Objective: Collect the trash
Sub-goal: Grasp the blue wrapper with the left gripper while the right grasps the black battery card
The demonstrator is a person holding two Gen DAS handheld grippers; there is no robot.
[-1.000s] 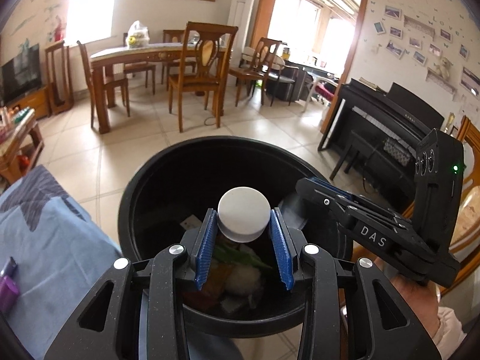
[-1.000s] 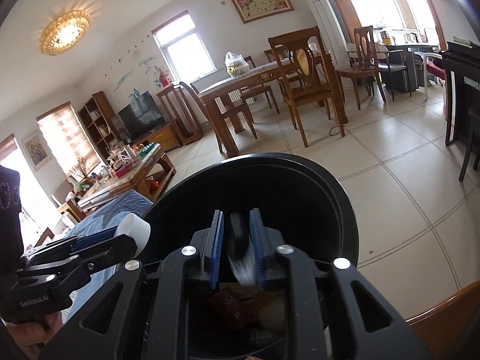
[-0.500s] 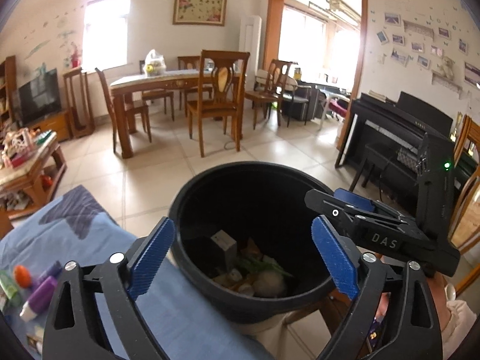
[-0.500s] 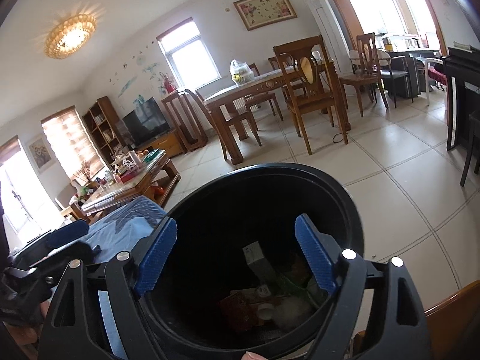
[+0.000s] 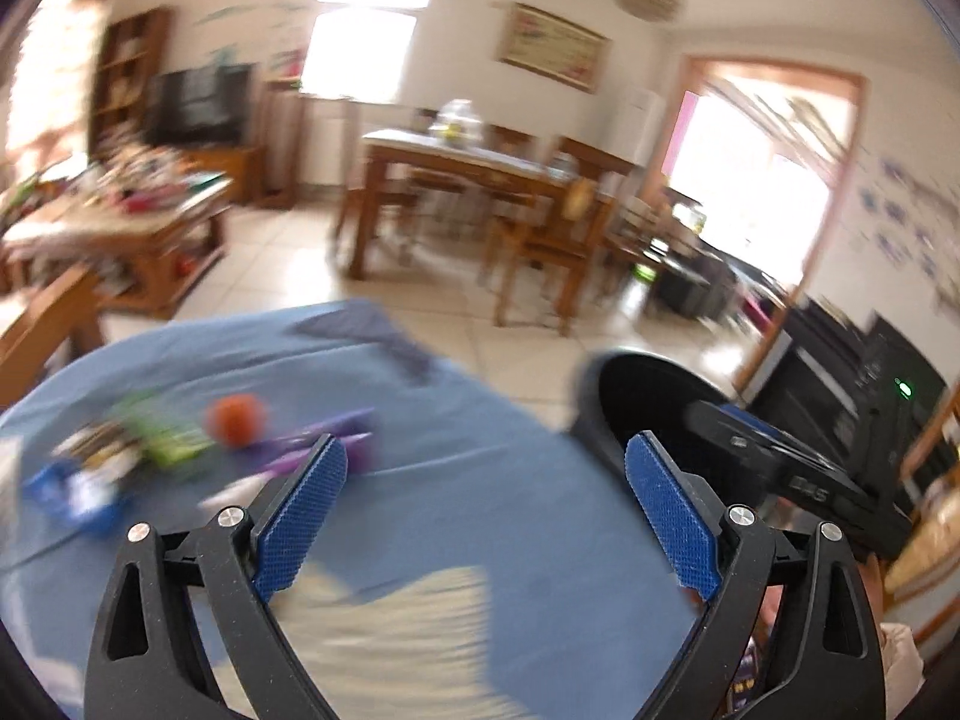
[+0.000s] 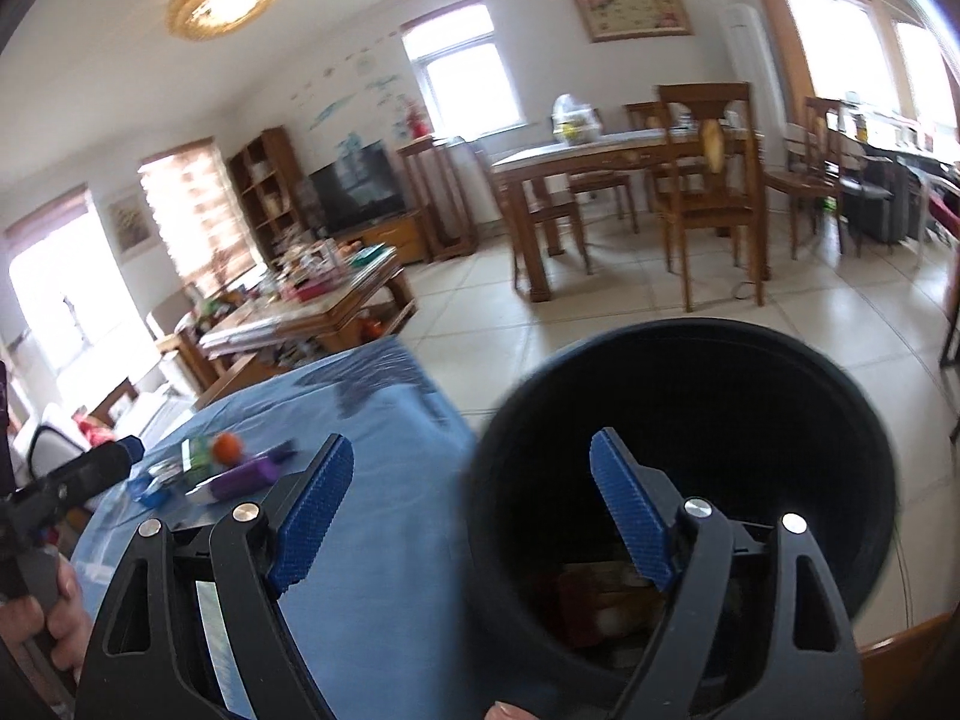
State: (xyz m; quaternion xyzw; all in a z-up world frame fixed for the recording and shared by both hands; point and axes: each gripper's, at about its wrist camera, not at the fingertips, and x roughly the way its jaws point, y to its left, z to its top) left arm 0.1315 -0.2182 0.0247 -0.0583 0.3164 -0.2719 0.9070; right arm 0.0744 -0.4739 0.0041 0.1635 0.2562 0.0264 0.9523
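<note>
We have some trash already lying in the black bin (image 6: 690,480), while more bits wait on the blue-covered tabletop (image 5: 480,510): an orange ball (image 5: 236,411), a purple tube (image 6: 249,476), blurred wrappers. Our left hand-held gripper (image 5: 486,480) and right hand-held gripper (image 6: 471,480) both gape wide, holding nothing, so we judge collecting partly done.

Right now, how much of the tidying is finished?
Partly. The round black plastic bin already has scraps at its bottom. Nothing is in hand: the left gripper and right gripper have just opened and are empty. An orange ball, a purple tube and other blurred litter remain on the blue cloth.
</note>
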